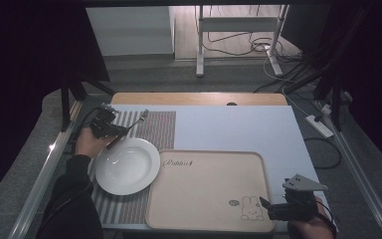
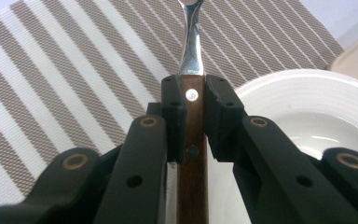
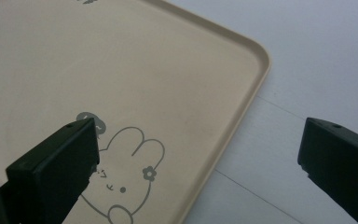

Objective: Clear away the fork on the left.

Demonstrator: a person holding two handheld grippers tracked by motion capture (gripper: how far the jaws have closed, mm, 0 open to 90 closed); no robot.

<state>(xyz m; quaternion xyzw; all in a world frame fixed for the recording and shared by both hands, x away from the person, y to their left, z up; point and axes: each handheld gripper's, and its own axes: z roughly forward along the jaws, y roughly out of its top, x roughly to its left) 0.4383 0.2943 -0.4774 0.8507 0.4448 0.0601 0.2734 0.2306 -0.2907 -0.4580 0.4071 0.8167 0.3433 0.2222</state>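
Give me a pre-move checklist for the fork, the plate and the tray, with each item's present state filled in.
1. Left claw shut on the fork by its wooden handle: ok.
2. Fork centred between the jaws: ok.
3. Fork tines' state: cannot tell, cut off in the left gripper view.
4. Plate bare and resting on the striped placemat: ok.
5. Tray bare: ok.
6. Right claw open, holding nothing, over the tray's corner: ok.

Gripped a fork (image 2: 191,116) with brown wooden handle and shiny metal neck between matt black plastic jaws. Lay below: woven, ribbed cloth placemat (image 2: 74,79), striped; glossy white ceramic-looking plate (image 2: 307,98). Showed smooth, matt beige tray (image 3: 168,84) and matt pale tabletop (image 3: 317,60).
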